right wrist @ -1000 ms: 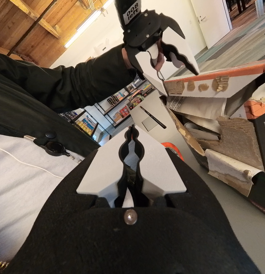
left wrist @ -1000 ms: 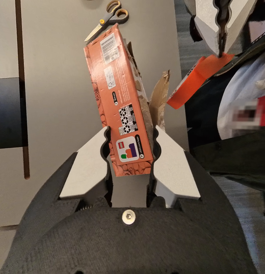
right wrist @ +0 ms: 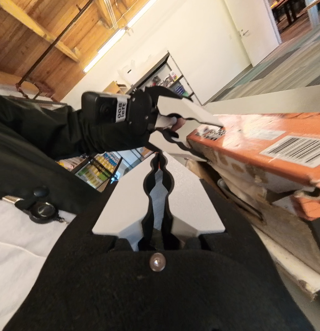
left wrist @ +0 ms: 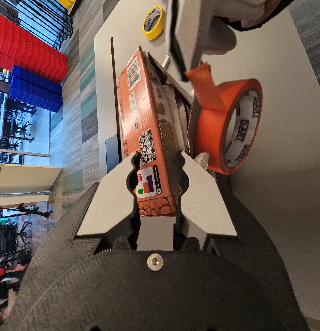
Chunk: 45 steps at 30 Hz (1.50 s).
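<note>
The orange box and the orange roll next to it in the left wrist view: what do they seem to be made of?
The orange box looks like printed paperboard with a matte finish: its torn edge shows brown, fibrous card. The left gripper has its jaws closed on it. The orange roll looks like adhesive tape, probably cloth or paper-backed, wound on a white printed card core; the right gripper pinches its loose end.

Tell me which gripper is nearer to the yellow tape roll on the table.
Right. The right gripper, pinching the end of the orange tape roll, is just beside the yellow tape roll. The left gripper grips the near end of the orange box, farther away.
</note>
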{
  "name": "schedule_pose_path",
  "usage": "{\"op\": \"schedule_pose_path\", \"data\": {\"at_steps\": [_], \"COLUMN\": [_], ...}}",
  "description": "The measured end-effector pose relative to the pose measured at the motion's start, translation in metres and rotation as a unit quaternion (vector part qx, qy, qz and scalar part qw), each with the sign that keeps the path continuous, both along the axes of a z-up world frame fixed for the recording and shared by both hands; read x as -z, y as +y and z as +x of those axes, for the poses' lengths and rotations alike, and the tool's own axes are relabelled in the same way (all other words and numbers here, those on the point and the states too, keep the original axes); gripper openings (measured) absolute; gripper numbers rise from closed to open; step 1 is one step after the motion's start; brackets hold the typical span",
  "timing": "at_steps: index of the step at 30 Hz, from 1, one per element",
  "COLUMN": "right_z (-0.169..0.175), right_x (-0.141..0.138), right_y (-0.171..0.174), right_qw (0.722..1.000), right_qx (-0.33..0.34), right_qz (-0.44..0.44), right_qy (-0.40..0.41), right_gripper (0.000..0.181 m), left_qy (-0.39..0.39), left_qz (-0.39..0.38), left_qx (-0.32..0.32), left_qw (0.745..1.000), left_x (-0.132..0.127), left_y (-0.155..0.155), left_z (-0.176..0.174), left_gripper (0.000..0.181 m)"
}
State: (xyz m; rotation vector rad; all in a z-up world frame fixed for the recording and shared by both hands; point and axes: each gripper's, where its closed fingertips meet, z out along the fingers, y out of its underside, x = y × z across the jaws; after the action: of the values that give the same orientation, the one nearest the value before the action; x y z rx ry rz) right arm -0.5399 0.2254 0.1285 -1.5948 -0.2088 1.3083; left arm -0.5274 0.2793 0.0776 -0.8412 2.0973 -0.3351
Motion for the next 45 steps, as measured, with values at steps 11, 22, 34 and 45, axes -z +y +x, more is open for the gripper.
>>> {"op": "schedule_pose_path", "data": {"at_steps": [11,22,34,45], "right_z": [0.029,0.029,0.036,0.034], "right_x": [0.011,0.024,0.032,0.035], "right_y": [0.041,0.053,0.056,0.054], "right_qw": [0.99,0.98,0.956,0.957], "right_qx": [0.09,0.049,0.067,0.049], "right_qz": [-0.103,-0.187,-0.277,-0.279], "right_qy": [-0.031,-0.041,-0.075,-0.062], "right_gripper": [0.0,0.0,0.0,0.0], "left_qy": [-0.015,0.006,0.046,0.042], "left_qz": [-0.018,-0.052,-0.045,-0.216], "left_qx": [-0.004,-0.011,0.007,-0.078], "left_qw": [1.0,0.999,0.998,0.972], "left_x": [0.0,-0.002,-0.001,-0.024], "left_y": [0.001,0.005,0.0,0.012], "left_z": [0.0,0.0,-0.003,-0.019], "left_gripper": [0.041,0.043,0.044,0.047]}}
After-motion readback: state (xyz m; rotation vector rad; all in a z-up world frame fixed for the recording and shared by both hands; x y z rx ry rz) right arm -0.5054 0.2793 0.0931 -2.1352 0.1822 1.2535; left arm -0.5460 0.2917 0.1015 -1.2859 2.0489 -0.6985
